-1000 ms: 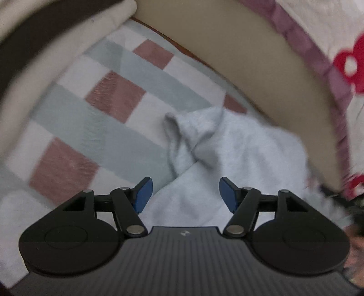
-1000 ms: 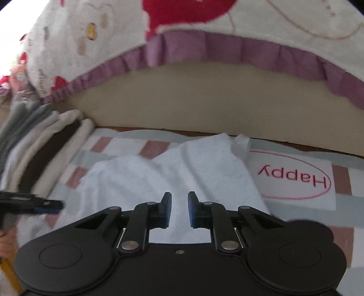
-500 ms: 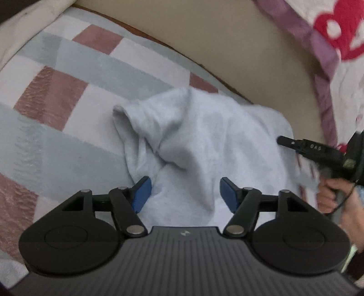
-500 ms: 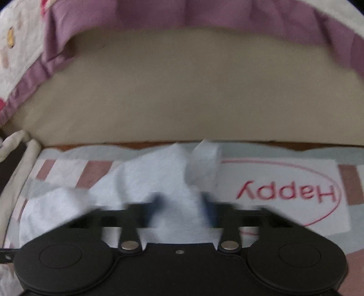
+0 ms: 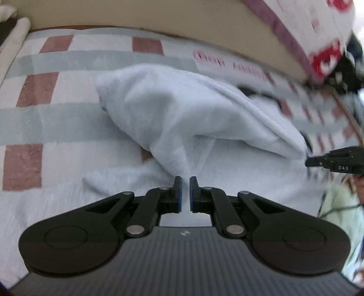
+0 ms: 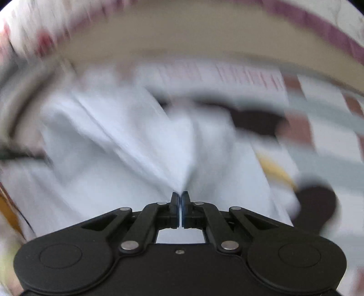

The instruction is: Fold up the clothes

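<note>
A pale blue-grey garment lies on the checked blanket, its near edge lifted into a ridge. My left gripper is shut on a pinched corner of that cloth at the bottom middle of the left wrist view. In the right wrist view, which is motion-blurred, the same pale garment rises in a taut fold to my right gripper, shut on it. The right gripper's black tip also shows at the right edge of the left wrist view, holding the other end of the lifted ridge.
The garment lies on a blanket checked in pink, grey and white. A beige cushion edge runs along the far side, with a purple-trimmed white and red quilt above. A folded cream cloth sits far left. A hand shows at right.
Both grippers went from open to shut on the garment. Its near edge now stands lifted between them, and the right wrist view has turned blurry from fast motion.
</note>
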A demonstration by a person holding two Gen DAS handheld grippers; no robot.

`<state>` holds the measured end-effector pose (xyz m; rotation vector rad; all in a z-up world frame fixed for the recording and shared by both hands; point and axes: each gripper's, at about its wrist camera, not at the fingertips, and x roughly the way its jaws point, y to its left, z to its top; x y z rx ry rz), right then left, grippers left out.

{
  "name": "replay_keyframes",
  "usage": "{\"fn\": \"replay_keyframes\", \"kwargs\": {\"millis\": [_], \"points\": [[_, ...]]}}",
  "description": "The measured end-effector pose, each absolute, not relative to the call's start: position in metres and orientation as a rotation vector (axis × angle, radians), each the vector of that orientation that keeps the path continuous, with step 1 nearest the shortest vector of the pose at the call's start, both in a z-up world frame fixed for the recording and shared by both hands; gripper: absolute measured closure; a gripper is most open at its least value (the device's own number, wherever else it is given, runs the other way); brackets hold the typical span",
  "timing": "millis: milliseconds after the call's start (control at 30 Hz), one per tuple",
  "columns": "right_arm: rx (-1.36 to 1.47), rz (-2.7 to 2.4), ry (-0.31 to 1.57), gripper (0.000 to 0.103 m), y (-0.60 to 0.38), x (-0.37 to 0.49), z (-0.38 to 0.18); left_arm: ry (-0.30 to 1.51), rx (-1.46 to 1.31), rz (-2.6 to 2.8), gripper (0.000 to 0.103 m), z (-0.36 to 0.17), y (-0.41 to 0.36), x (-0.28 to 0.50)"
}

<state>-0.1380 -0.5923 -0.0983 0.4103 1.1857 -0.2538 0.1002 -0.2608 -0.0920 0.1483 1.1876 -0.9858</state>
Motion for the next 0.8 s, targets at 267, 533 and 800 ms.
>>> {"fn": "replay_keyframes", "kwargs": {"millis": [267,533,800], "points": [[0.605,-0.346,0.944,0.053,-0.614,-0.160,-0.078,1.163,-0.235,-0.872,0.051,-0.080,-0.214,0.149],[0.686,-0.342,0.808,0.045,-0.629,-0.094,-0.100,1.222,-0.316,-0.734,0.047,-0.120,-0.215,0.188],[0.624,-0.481,0.846,0.045,-0.633,-0.061,-0.136,1.124,-0.369,-0.824,0.035,-0.117,-0.228,0.192]]}}
